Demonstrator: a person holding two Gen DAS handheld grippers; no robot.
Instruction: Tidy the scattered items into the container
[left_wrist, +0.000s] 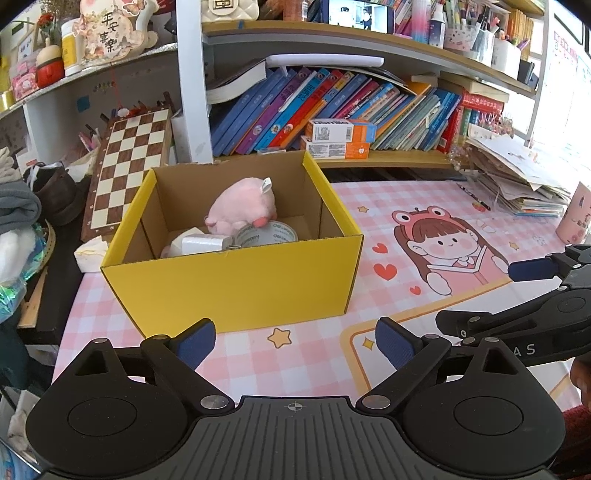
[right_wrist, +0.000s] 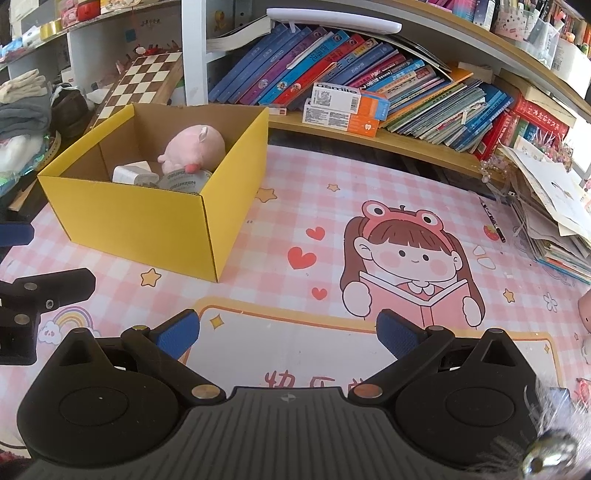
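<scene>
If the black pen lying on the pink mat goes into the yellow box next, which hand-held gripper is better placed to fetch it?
Probably the right hand-held gripper: open and empty, and the pen lies on its side of the mat. The left hand-held gripper, also open, faces the yellow box.

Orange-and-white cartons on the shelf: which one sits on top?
The carton with the white barcode label; it lies skewed across the lower carton, behind the yellow box.
</scene>
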